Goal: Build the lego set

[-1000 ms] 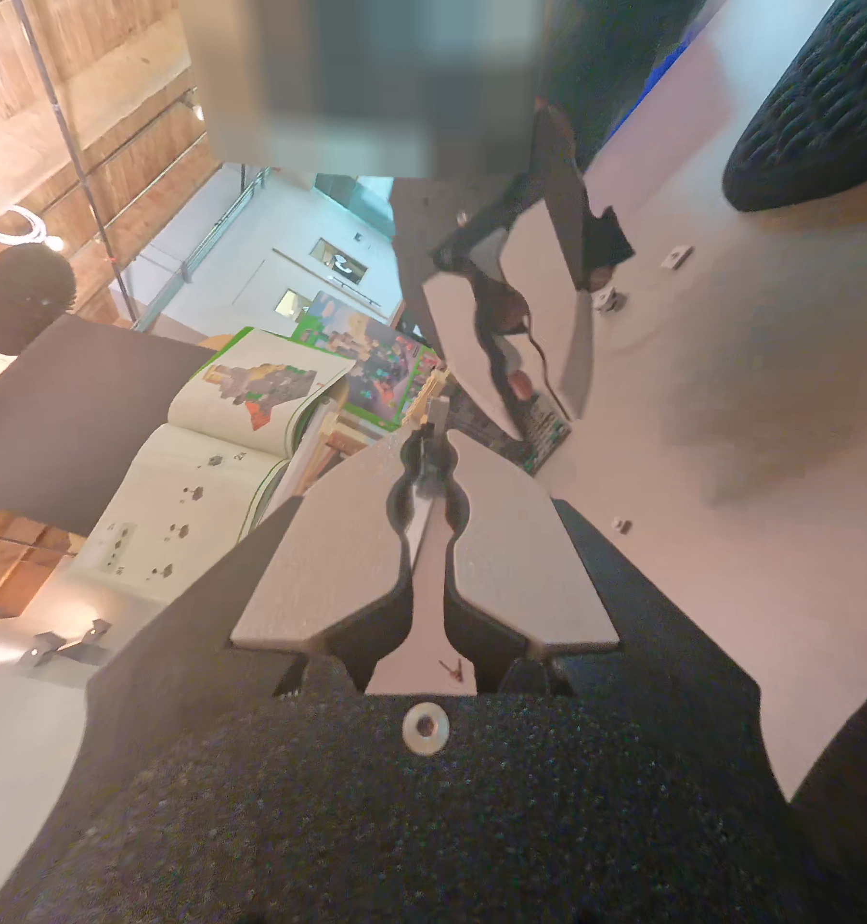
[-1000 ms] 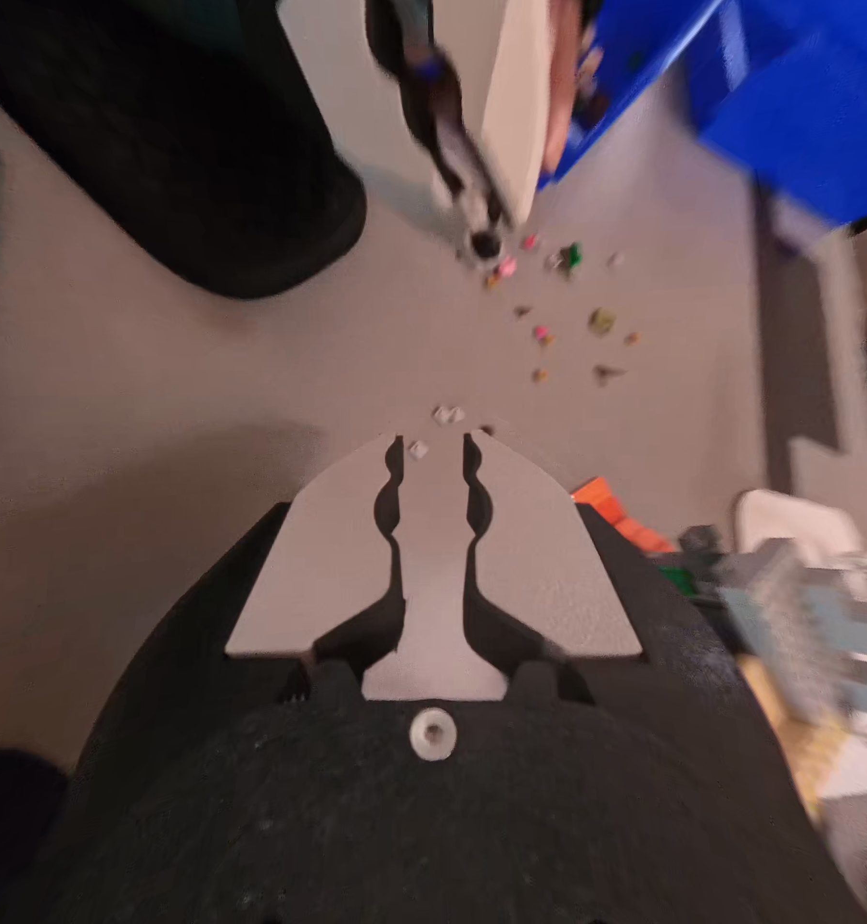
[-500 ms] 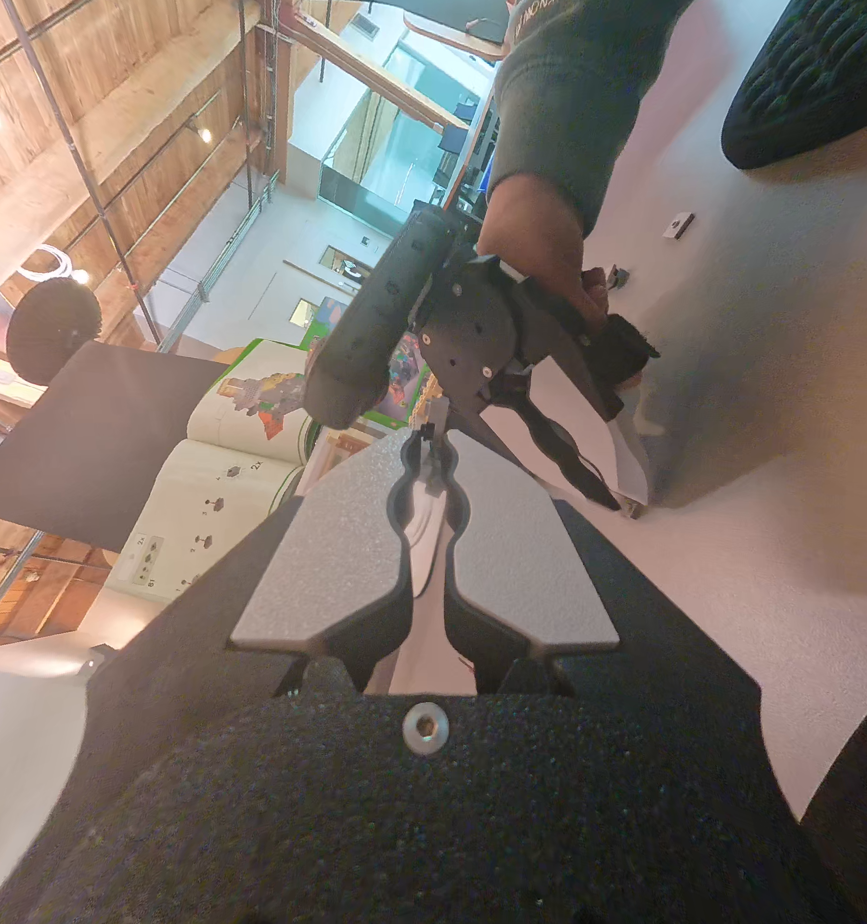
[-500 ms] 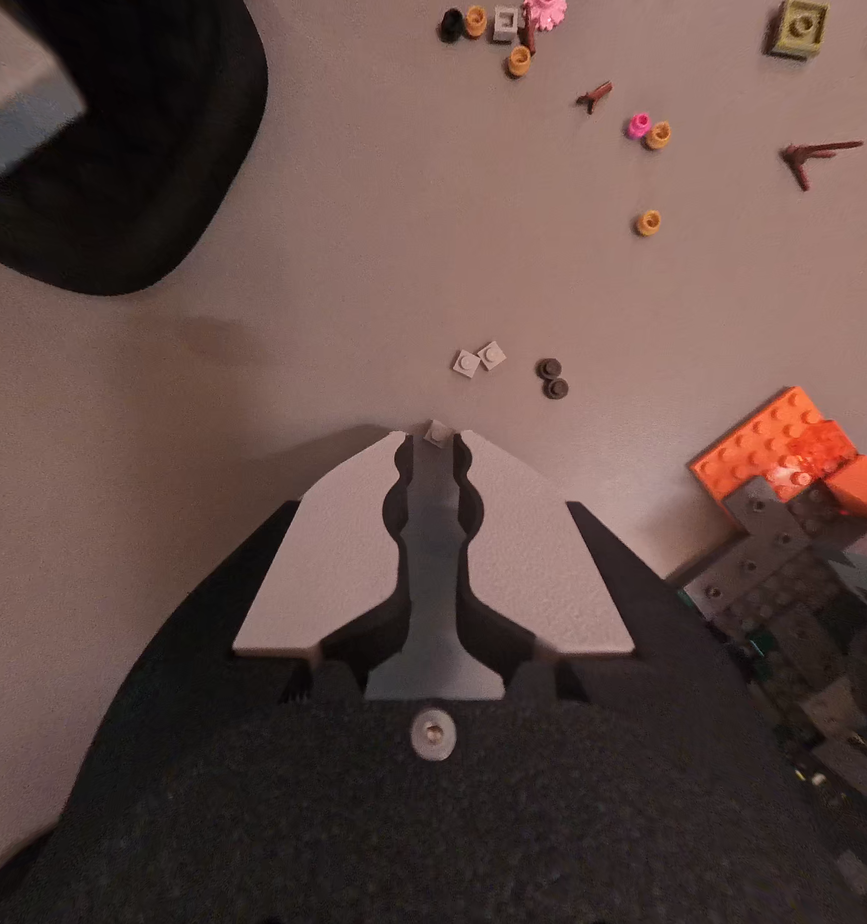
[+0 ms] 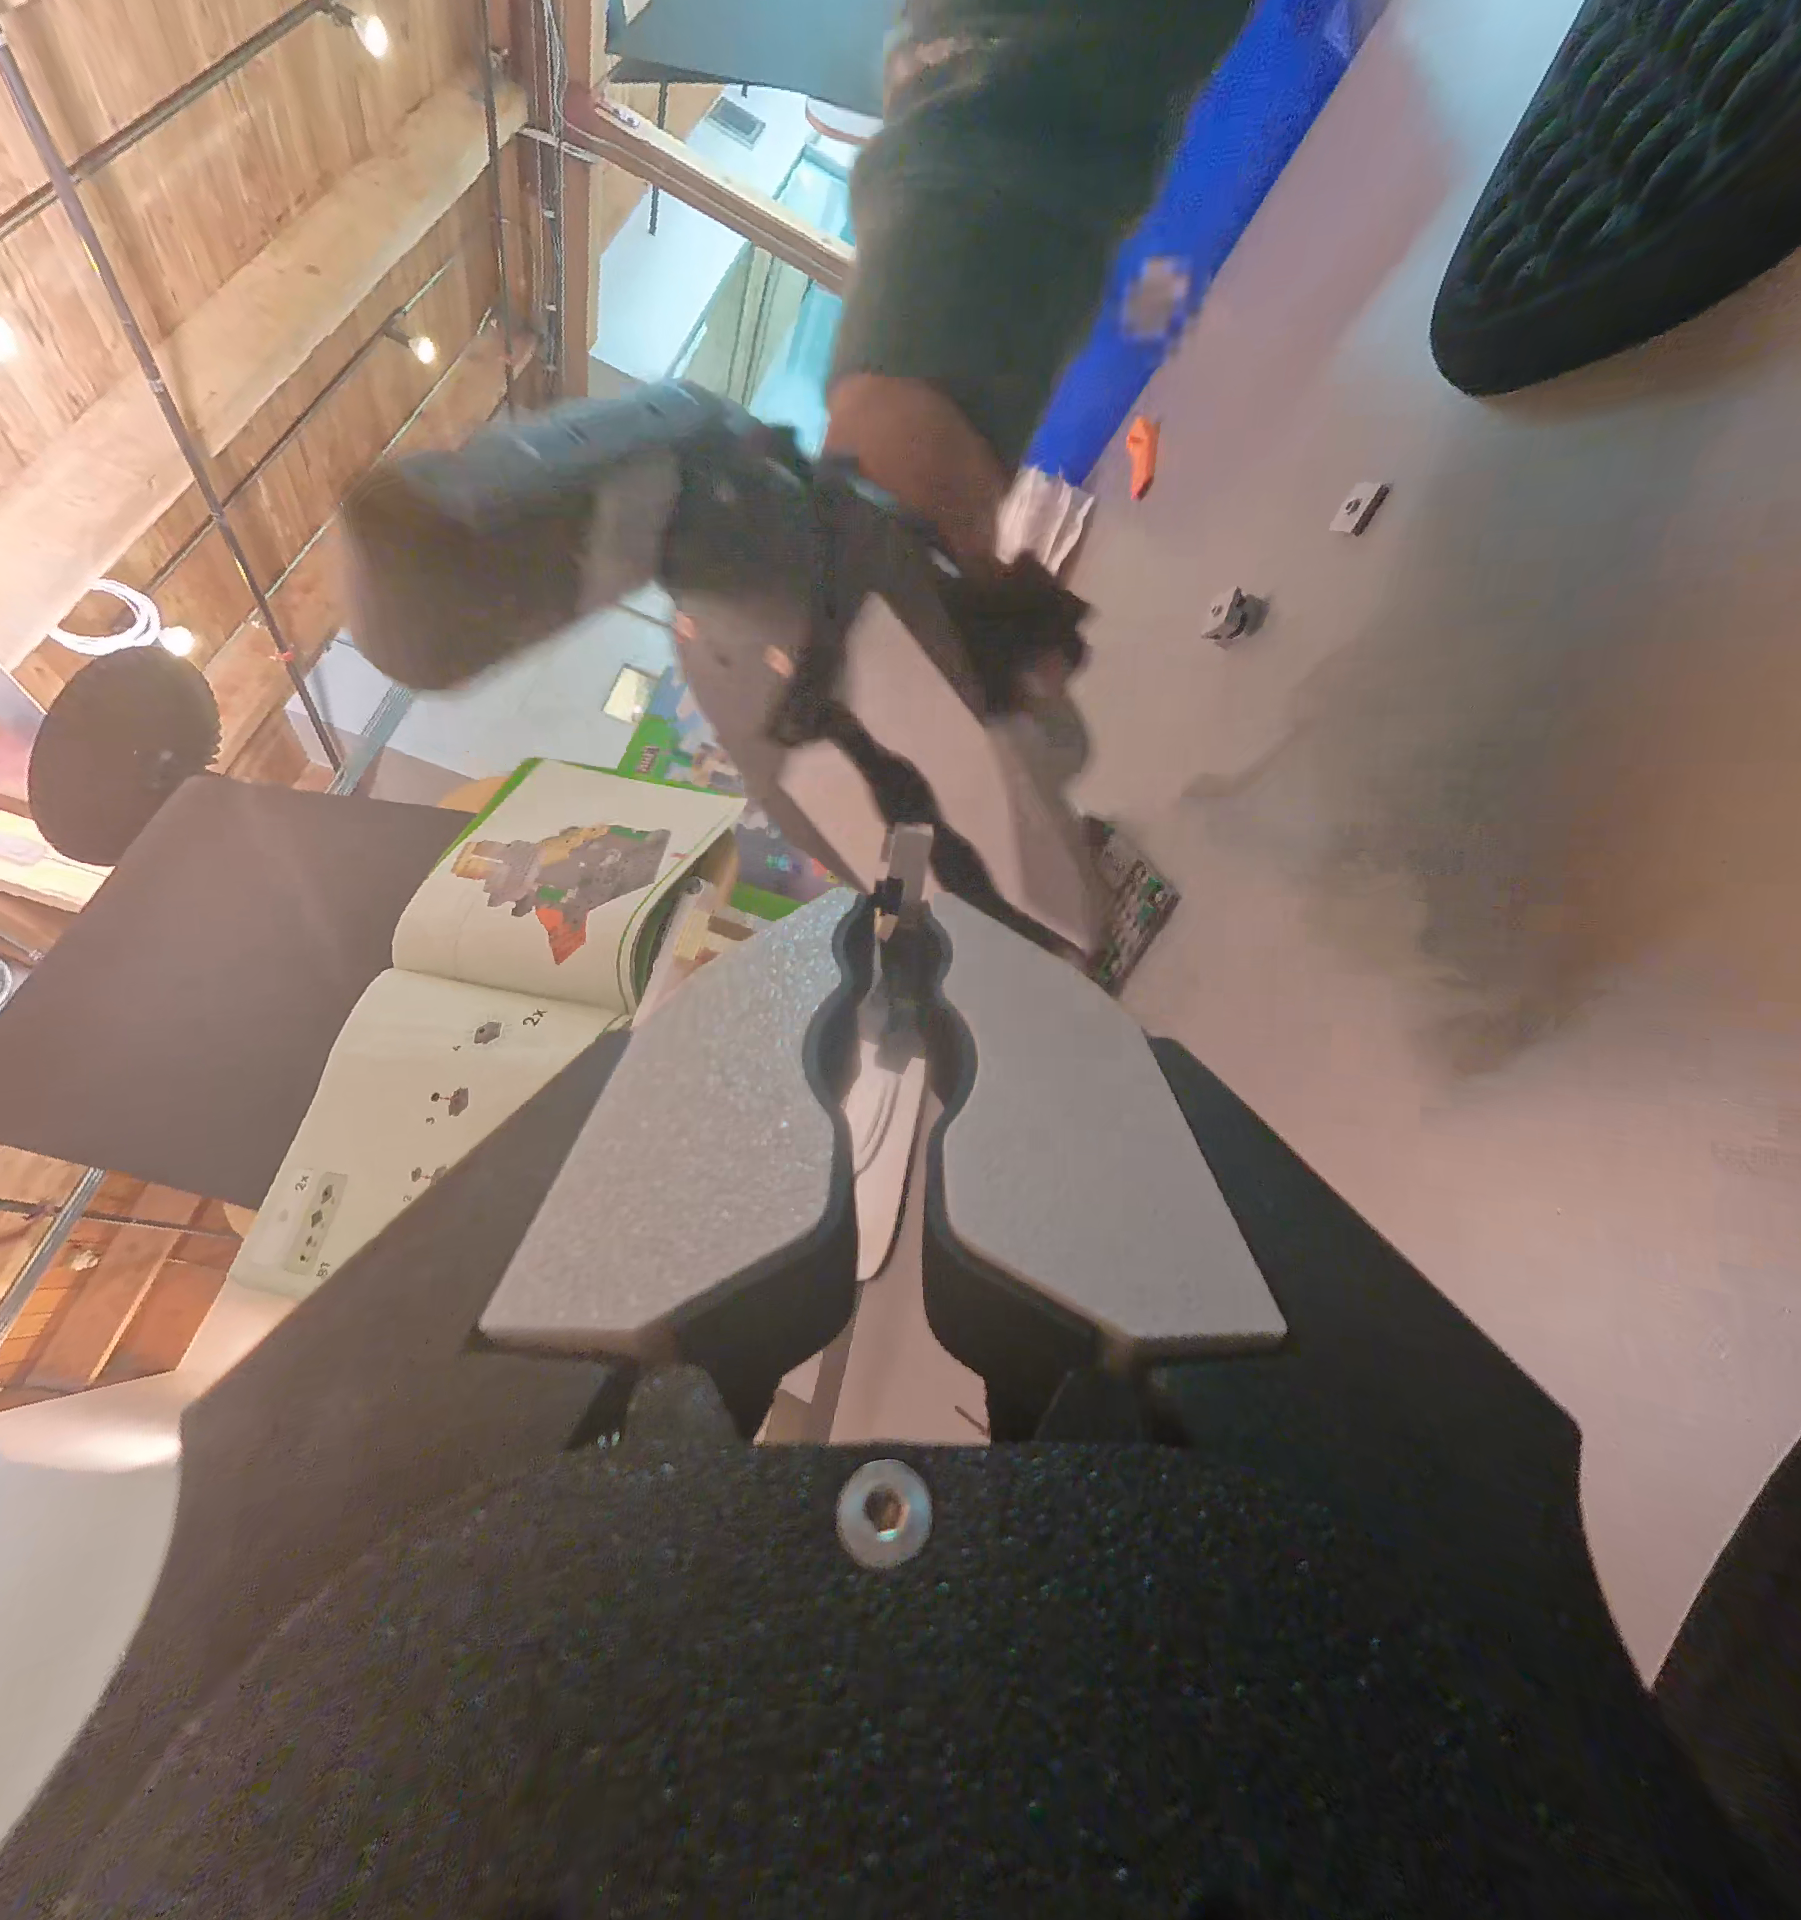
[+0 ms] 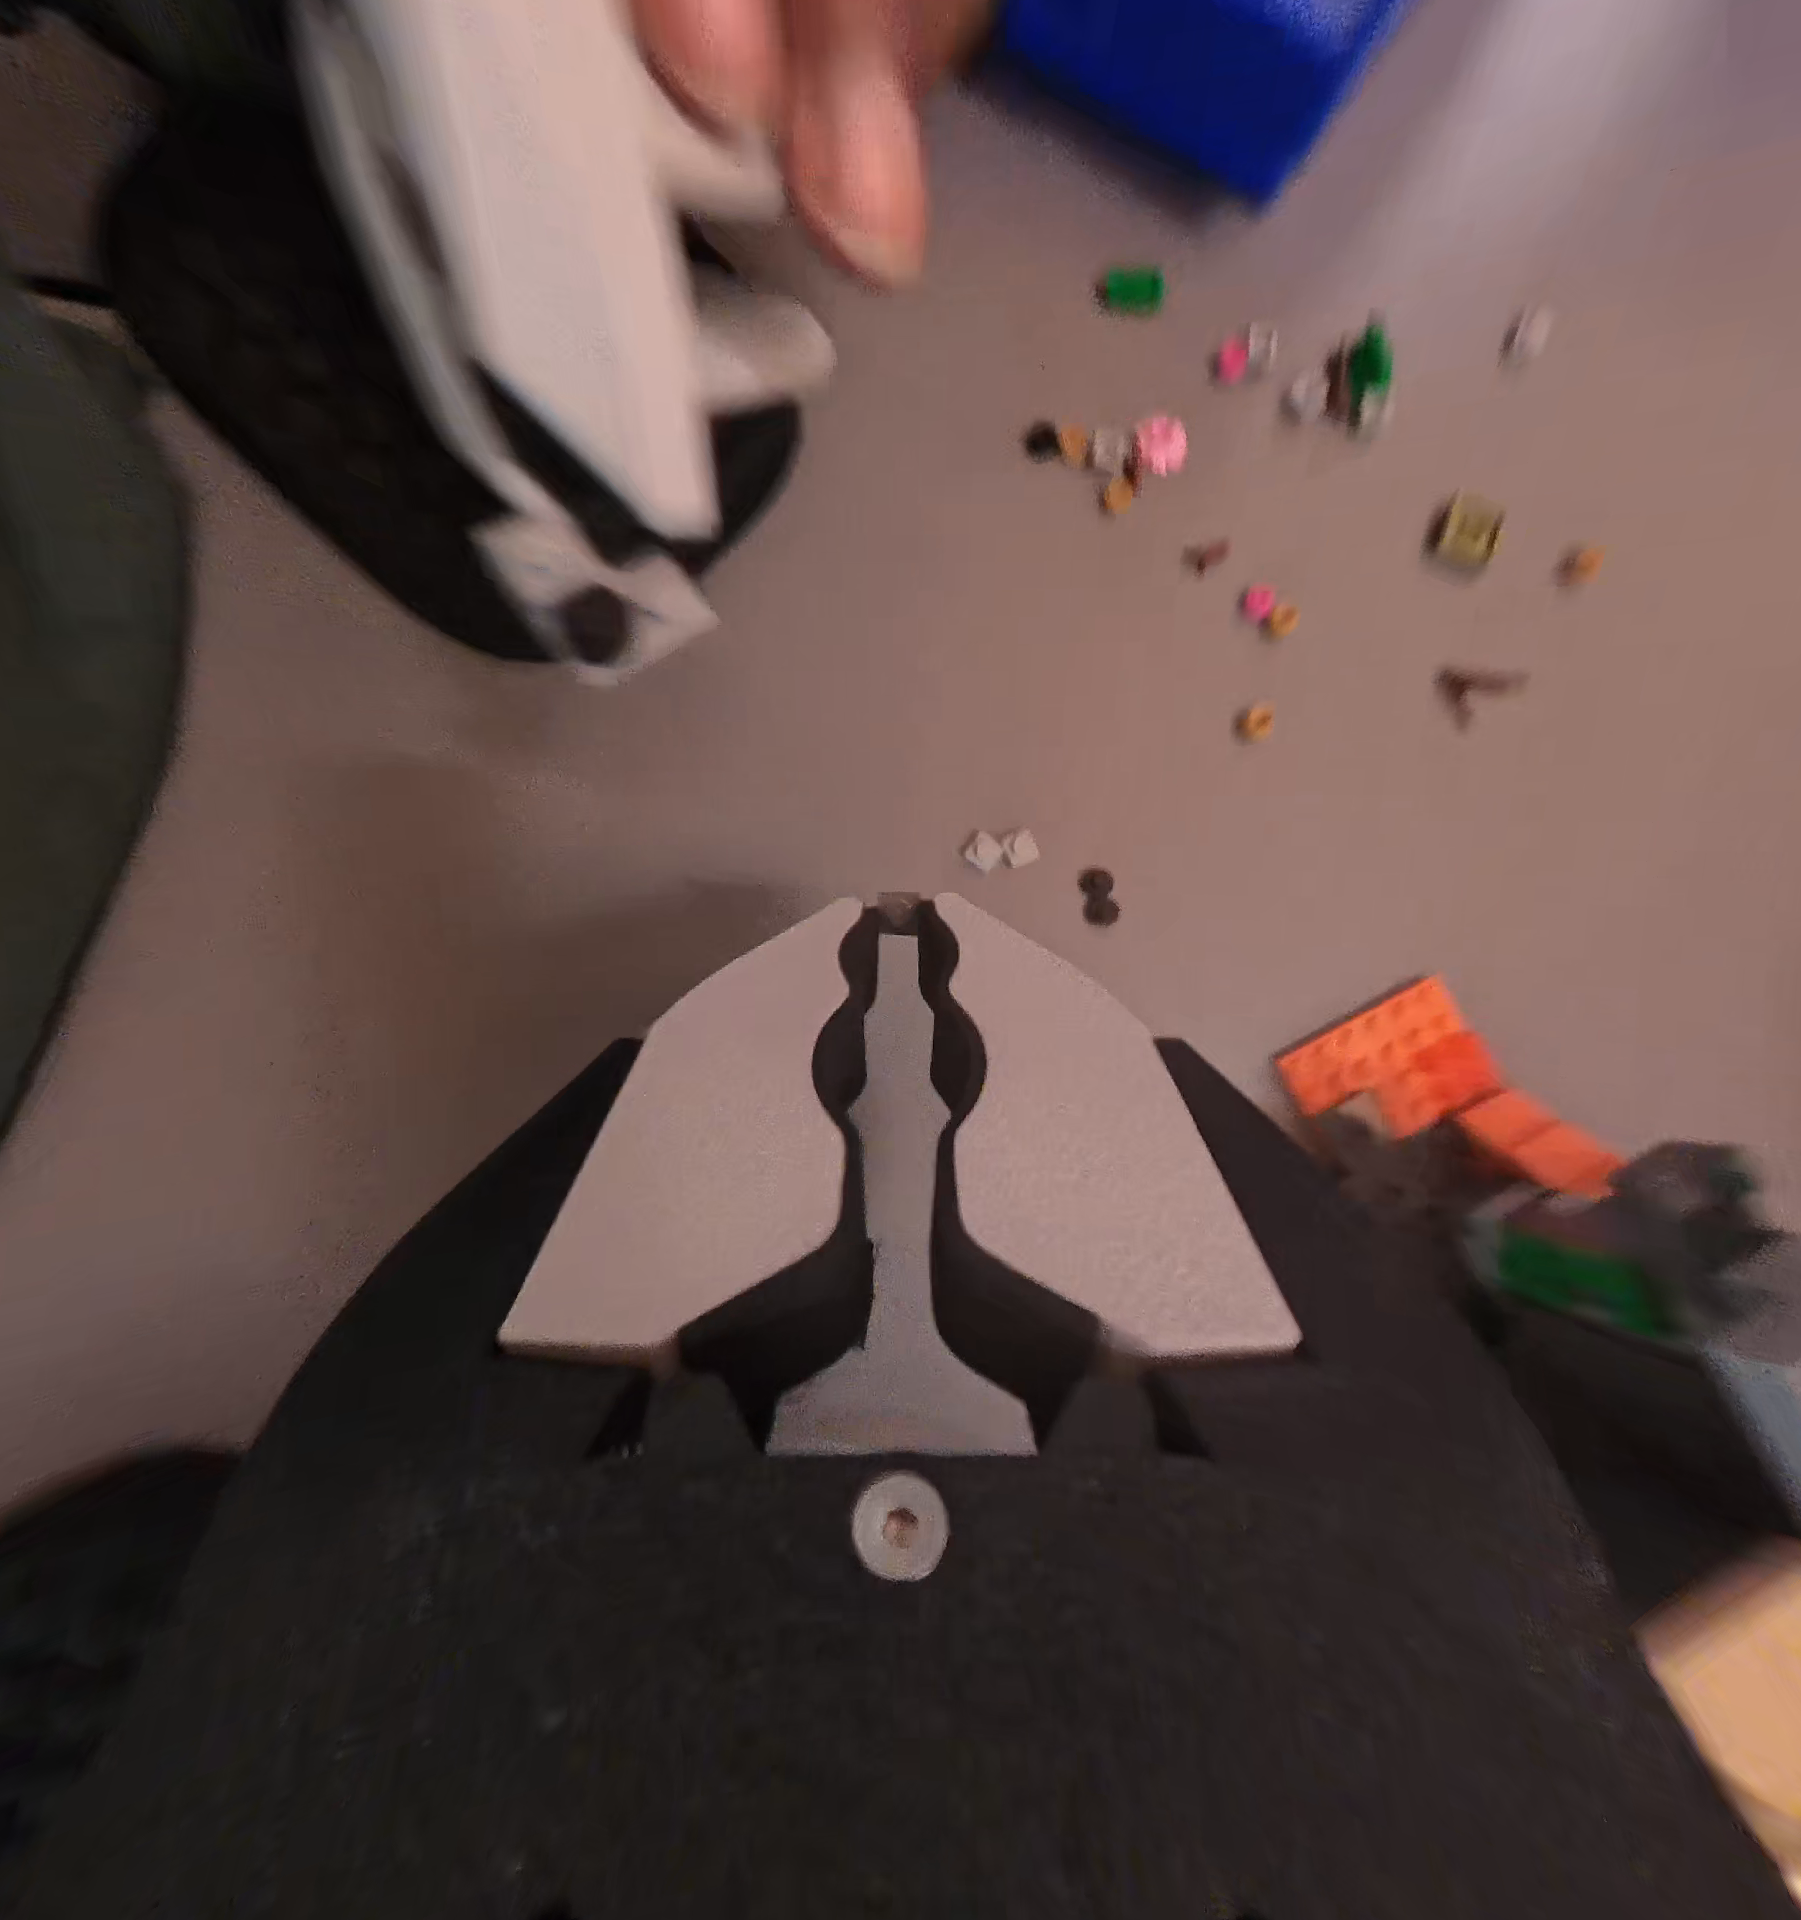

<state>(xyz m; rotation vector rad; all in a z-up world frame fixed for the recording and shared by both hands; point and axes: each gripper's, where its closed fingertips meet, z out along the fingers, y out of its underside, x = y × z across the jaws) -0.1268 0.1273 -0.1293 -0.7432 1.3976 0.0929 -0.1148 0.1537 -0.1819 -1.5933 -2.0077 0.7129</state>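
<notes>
Lego pieces in my grippers and loose on the table.
My right gripper [image 6: 898, 914] pinches a small grey plate [image 6: 897, 914] at its tips; my left gripper [image 5: 894, 914] clamps a slim grey piece [image 5: 908, 868]. Two grey plates [image 6: 1000, 850] lie just ahead; an orange-topped partial build [image 6: 1395, 1070] sits right.

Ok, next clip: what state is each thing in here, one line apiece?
Left gripper: shut on a slim grey piece.
Right gripper: shut on a small grey plate.
Booklet: open, lying flat.
Two grey plates: loose, side by side.
Orange build: partly assembled.
</notes>
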